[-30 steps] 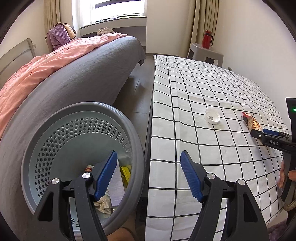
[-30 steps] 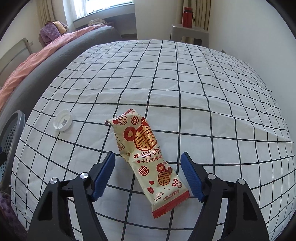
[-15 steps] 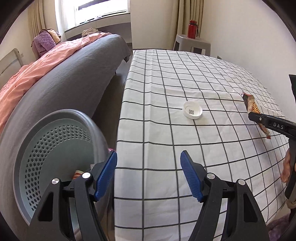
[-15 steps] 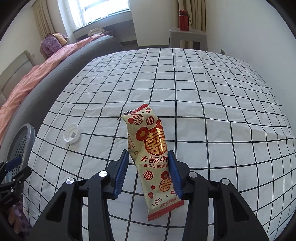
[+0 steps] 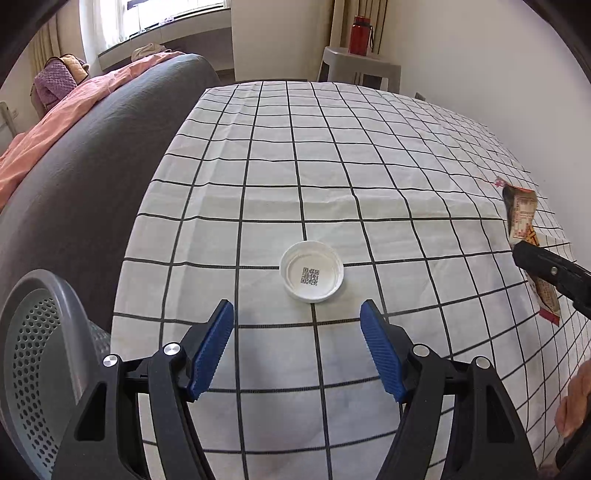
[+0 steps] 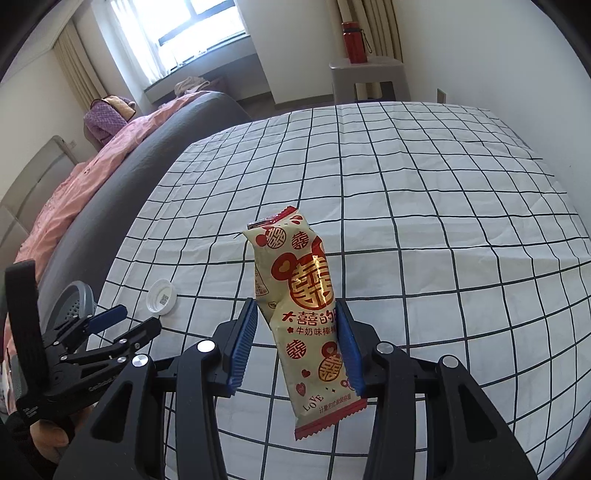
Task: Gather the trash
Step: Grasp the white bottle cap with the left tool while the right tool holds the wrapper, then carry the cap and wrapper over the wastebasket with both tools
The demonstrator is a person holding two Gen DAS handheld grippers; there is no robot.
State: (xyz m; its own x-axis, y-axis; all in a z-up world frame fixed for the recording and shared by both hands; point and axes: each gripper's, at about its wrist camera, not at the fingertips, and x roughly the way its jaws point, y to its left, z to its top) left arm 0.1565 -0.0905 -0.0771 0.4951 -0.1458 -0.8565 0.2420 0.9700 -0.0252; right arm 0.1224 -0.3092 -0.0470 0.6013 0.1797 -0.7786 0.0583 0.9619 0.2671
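A white bottle cap [image 5: 312, 272] with a QR code inside lies on the checked tablecloth [image 5: 332, 166]. My left gripper [image 5: 297, 321] is open, just short of the cap, which lines up with the gap between the fingers. My right gripper [image 6: 295, 332] is shut on a cream and red snack wrapper [image 6: 303, 295] and holds it lifted off the cloth. The wrapper also shows at the right edge of the left wrist view [image 5: 524, 229]. The cap [image 6: 161, 296] and the left gripper [image 6: 122, 325] show at the lower left of the right wrist view.
A grey perforated trash basket [image 5: 40, 354] stands left of the table, beside a grey bed [image 5: 92, 155] with a pink quilt. A grey stool [image 5: 360, 64] with a red bottle [image 5: 360, 29] stands beyond the table's far end.
My left gripper swung right from over the basket to the table, up to the white cap. My right gripper closed on the wrapper and lifted it off the cloth.
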